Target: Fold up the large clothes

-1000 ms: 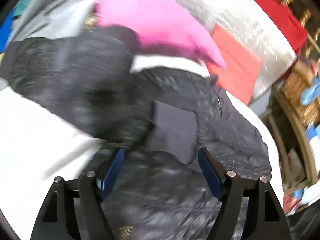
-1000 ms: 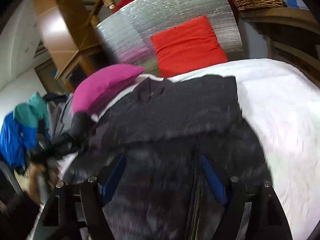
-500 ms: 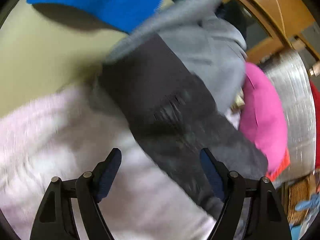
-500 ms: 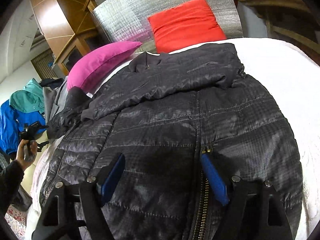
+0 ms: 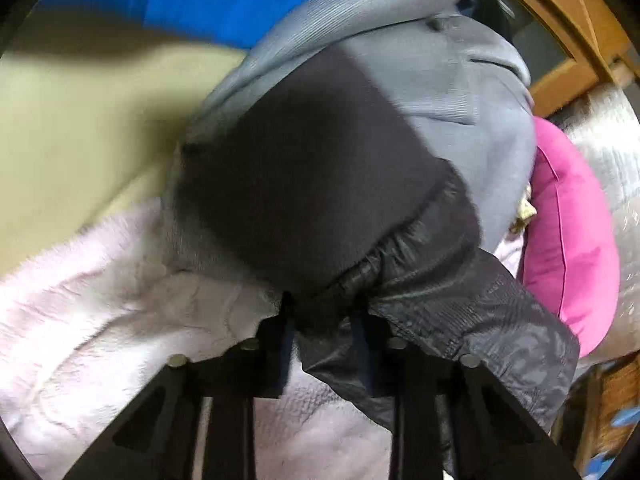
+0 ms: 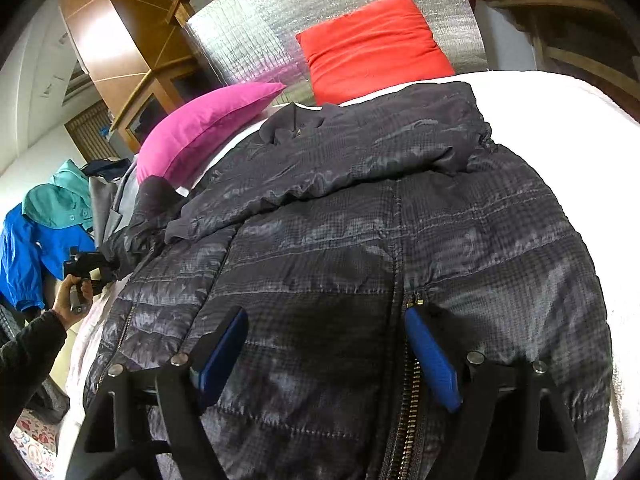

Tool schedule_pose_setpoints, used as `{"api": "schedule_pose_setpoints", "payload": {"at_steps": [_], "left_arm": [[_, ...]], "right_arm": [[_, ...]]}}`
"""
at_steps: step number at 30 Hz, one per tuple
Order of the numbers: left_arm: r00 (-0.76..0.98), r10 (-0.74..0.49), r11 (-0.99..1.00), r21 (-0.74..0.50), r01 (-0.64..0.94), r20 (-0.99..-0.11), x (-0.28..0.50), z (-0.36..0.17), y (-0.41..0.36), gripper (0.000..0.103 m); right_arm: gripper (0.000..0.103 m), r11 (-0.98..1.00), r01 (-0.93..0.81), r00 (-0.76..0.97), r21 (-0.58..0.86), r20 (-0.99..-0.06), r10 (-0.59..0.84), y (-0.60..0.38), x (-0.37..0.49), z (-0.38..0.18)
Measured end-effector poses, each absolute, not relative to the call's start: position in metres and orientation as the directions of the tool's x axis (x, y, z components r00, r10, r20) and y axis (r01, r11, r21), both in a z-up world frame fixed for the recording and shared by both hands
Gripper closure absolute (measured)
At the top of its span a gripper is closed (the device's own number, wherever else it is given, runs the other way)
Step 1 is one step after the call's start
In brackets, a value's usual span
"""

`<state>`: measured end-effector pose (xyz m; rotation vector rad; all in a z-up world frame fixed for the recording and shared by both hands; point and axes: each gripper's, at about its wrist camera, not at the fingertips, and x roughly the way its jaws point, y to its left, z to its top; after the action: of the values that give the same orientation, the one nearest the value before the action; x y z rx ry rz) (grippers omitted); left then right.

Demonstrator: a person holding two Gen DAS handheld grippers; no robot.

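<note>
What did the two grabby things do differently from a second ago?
The left hand-held gripper swung from over the jacket's body out to its sleeve cuff, and its jaws have just been closing on the cuff. The right hand-held gripper stayed open over the black puffer jacket. The pink pillow and red cushion stayed put.

Black quilted jacket (image 6: 360,240); pink pillow (image 6: 200,128); red cushion (image 6: 372,40).
</note>
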<state>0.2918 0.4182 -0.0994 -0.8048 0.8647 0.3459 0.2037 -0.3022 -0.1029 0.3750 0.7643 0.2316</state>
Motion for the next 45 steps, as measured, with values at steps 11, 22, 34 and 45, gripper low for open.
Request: {"api": "schedule_pose_setpoints", "payload": {"at_steps": [11,22,34,45], "left_arm": [[0.817,0.198,0.915,-0.196,-0.352,-0.542,0.229,0.100,0.296,0.090],[0.925,-0.045,0.999,-0.014,0.043,-0.378,0.208,0.217,0.055,0.090],[0.649,-0.173,0.966,0.003,0.260,-0.741,0.287,0.046,-0.165,0.077],[0.595,-0.106,0.964,0.064,0.257,-0.797,0.244,-0.004,-0.130,0.039]], "right_arm": [[0.019,0.889,-0.073,0.706,0.452,-0.606,0.366,-0.308,0.202,-0.103],[0.019,0.864,-0.079,0.708,0.497,-0.582,0.400,-0.315,0.200,-0.104],[0.019,0.843,-0.084,0.711,0.532,-0.561,0.425,-0.319,0.199,-0.104],[0.019,0.833,-0.085,0.711,0.546,-0.552,0.435,-0.321,0.199,-0.105]]}}
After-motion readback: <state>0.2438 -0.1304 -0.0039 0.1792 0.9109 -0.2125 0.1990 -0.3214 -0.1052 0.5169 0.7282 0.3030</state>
